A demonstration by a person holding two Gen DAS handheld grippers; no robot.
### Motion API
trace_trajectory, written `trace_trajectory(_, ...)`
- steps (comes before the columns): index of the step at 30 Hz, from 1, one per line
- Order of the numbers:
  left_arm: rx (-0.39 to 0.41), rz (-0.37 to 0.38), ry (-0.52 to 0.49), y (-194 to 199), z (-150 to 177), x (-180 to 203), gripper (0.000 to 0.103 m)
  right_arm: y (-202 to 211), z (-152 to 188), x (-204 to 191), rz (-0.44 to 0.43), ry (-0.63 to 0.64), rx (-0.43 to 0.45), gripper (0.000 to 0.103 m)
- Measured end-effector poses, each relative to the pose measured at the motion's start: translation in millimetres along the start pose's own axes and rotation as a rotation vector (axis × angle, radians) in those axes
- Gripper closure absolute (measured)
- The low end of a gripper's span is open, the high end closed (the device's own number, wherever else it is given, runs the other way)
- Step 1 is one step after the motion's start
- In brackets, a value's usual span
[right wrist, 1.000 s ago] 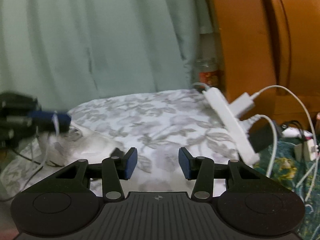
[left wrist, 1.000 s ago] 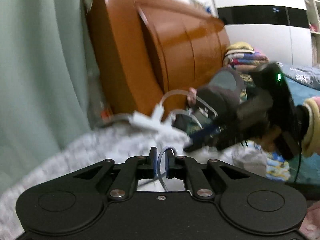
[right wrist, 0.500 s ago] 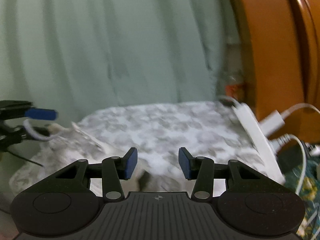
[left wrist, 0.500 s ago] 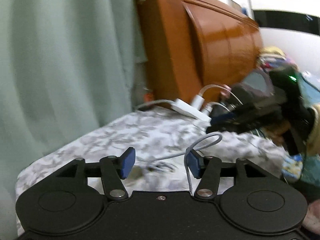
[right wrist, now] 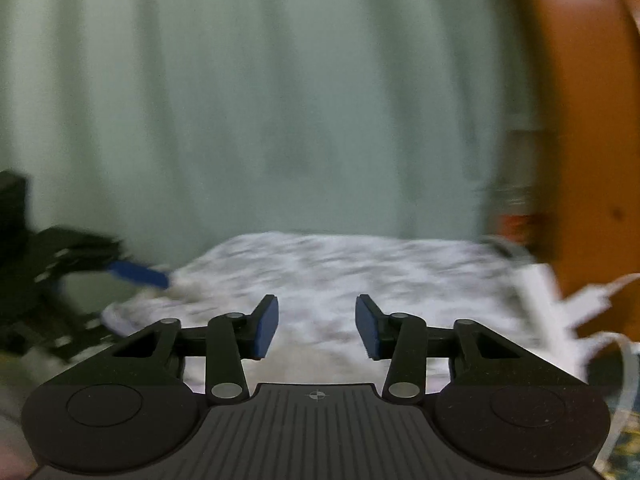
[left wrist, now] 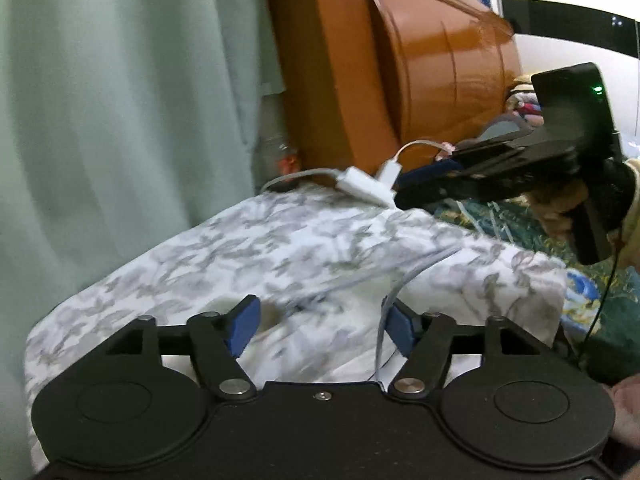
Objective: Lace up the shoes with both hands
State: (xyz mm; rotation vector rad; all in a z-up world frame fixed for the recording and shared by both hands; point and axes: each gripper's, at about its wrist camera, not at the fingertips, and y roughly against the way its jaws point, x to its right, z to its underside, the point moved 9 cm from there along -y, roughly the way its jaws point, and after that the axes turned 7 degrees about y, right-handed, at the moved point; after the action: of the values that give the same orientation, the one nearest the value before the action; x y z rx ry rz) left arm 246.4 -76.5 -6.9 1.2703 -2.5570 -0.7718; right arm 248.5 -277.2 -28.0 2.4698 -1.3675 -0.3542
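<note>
Lace [left wrist: 404, 276] is draping over my left gripper's [left wrist: 320, 320] lower-right pad, blurred, trailing across the floral bedding [left wrist: 280, 240]. Both grippers' fingers are gaping wide, gripping nothing; the right gripper [right wrist: 316, 326] is hovering. I'm seeing no shoe, so I'm judging a slow, centred pinch best.
</note>
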Motion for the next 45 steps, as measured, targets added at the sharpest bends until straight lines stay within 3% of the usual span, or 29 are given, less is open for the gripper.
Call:
trace_trajectory(3, -0.015, -0.054, 0.007, 0, 4, -11, 0.034, -19, -8, -29, -0.117, 0.024, 0.000, 0.068)
trace_trajectory(5, -0.025, -0.060, 0.018, -2, 6, -12, 0.033, -28, -18, -35, -0.174, -0.024, 0.019, 0.067)
trace_trajectory(11, -0.053, -0.049, -0.030, -18, 7, 6, 0.033, -46, -12, -51, -0.226, -0.002, -0.071, 0.073)
trace_trajectory(13, -0.050, -0.037, -0.043, -20, 7, 12, 0.033, -52, -8, -56, -0.239, 0.012, -0.106, 0.083)
trace_trajectory(15, -0.046, -0.030, -0.043, -20, 7, 14, 0.032, -57, -5, -61, -0.252, 0.025, -0.141, 0.099)
trace_trajectory(16, -0.048, -0.033, -0.045, -20, 8, 14, 0.032, -59, -3, -63, -0.252, 0.031, -0.152, 0.101)
trace_trajectory(19, -0.056, -0.038, -0.050, -14, 12, 9, 0.032, -56, -1, -56, -0.227, 0.021, -0.141, 0.101)
trace_trajectory(23, -0.049, -0.010, -0.033, 6, 16, 1, 0.030, -42, 10, -22, -0.130, 0.027, -0.164, 0.101)
trace_trajectory(27, -0.001, 0.035, 0.062, 28, 12, -15, 0.030, -28, 33, 6, -0.053, 0.035, -0.226, 0.101)
trace_trajectory(30, 0.034, 0.060, 0.130, 40, 7, -26, 0.026, -25, 38, 18, -0.019, -0.008, -0.216, 0.101)
trace_trajectory(37, 0.055, 0.020, 0.177, 40, -2, -45, 0.025, -11, 21, 21, 0.060, 0.012, -0.132, 0.101)
trace_trajectory(41, 0.050, 0.003, 0.196, 33, -2, -52, 0.025, -23, 26, 34, 0.170, 0.061, -0.165, 0.100)
trace_trajectory(45, 0.052, -0.003, 0.215, 27, -4, -55, 0.024, -39, -2, 37, 0.269, 0.166, -0.096, 0.100)
